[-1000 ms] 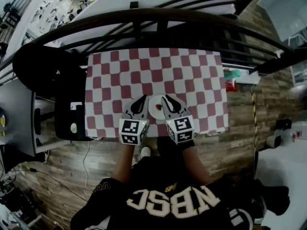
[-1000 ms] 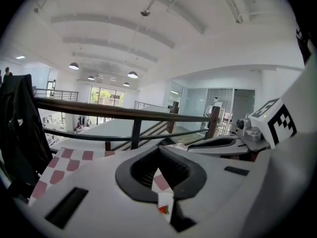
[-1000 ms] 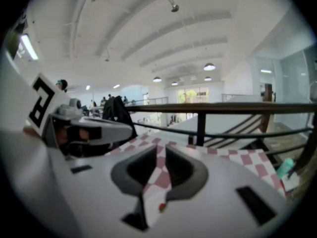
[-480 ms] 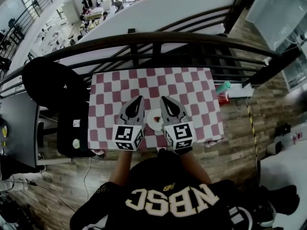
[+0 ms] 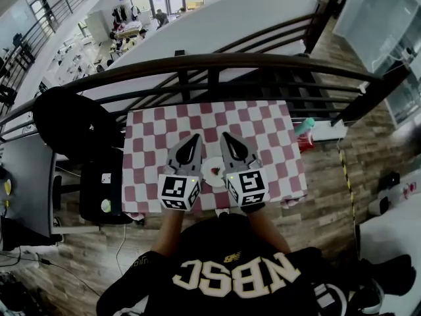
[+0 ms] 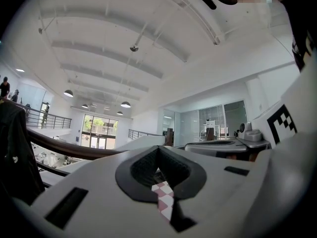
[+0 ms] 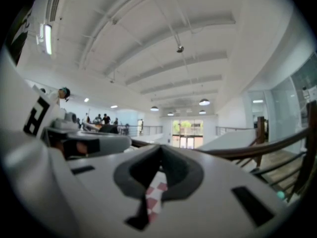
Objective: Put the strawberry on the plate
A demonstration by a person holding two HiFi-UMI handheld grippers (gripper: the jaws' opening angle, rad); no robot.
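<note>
In the head view a small white plate (image 5: 206,175) sits near the front edge of the red-and-white checked table (image 5: 263,127). A red strawberry (image 5: 214,171) lies on it. My left gripper (image 5: 195,139) hovers just left of the plate and my right gripper (image 5: 225,137) just right of it, both tilted up with nothing held. Each gripper view looks up at the ceiling. The left gripper (image 6: 158,150) and the right gripper (image 7: 160,149) both have their jaws shut, with only a sliver of checked cloth visible through the gap.
A black curved railing (image 5: 210,68) runs behind the table. To the left are a black chair (image 5: 69,120) and a black side stand (image 5: 102,186). A green bottle (image 5: 304,125) stands off the table's right edge, over a wood floor (image 5: 329,176).
Both grippers have lifted and drawn back from the plate, so the table looks smaller. The right jaws, slightly apart a second ago, have closed. The strawberry stays on the plate.
</note>
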